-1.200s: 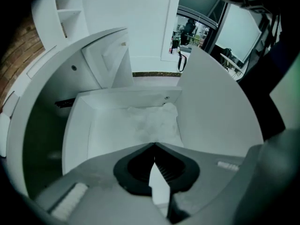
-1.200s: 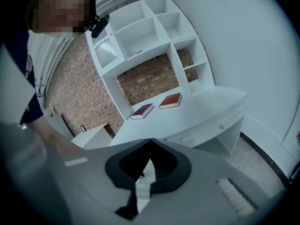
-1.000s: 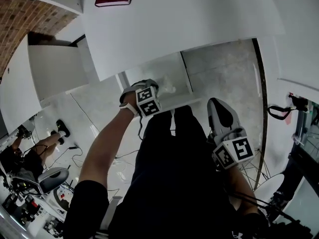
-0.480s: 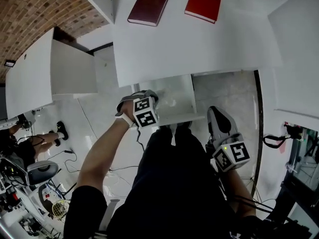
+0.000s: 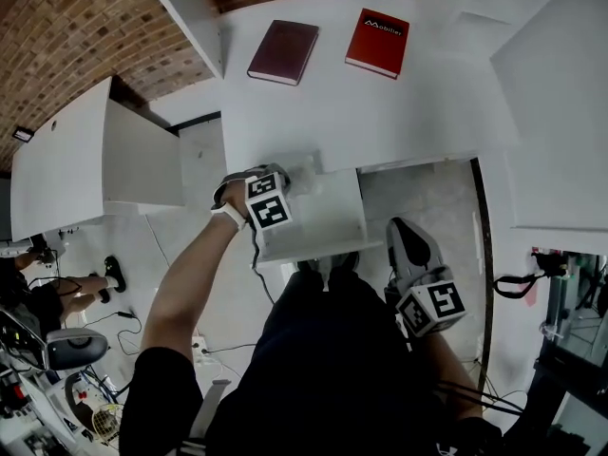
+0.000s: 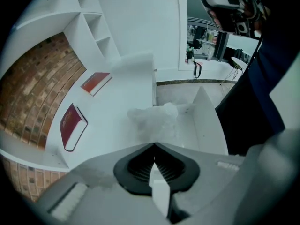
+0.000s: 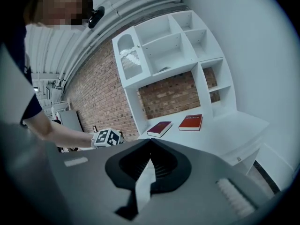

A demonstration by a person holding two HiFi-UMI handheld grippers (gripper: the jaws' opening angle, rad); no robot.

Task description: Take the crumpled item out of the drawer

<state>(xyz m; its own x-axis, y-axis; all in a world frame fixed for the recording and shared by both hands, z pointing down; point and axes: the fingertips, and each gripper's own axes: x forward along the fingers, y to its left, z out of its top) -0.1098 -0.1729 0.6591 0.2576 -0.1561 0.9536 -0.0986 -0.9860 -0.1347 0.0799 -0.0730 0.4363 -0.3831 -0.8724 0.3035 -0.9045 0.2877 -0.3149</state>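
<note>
— So, where is the crumpled item [image 6: 153, 118] right now?

— Pinched at the tips of the left hand-held gripper [image 6: 153, 145]. Its jaws are pressed together on a thin edge of it, and the pale wad bunches out just beyond them. In the head view it hangs over the open drawer [image 5: 332, 215], close to the front edge of the worktop [image 5: 380, 112].

— Is it out of the drawer, then?

— I judge this to be the lifting step. The item is gripped and seems off the drawer floor, but I cannot tell from these angles whether it is above the drawer's walls.

— And the other hand?

— The right hand-held gripper [image 7: 151, 140] is closed with nothing between its jaws. It is held off to the side by the person's hip, well apart from the drawer.

— What does the next move call for?

— A steady pull upward and toward the person until the wad is past the worktop's edge, then somewhere to put it. The worktop has bare room in front of the maroon book [image 5: 283, 51] and the red book [image 5: 377, 42].

— Any risk?

— The grip is only on a thin fold. A light, crumpled thing could slip or tear free if it brushes the worktop's edge, so the lift should be slow.
</note>
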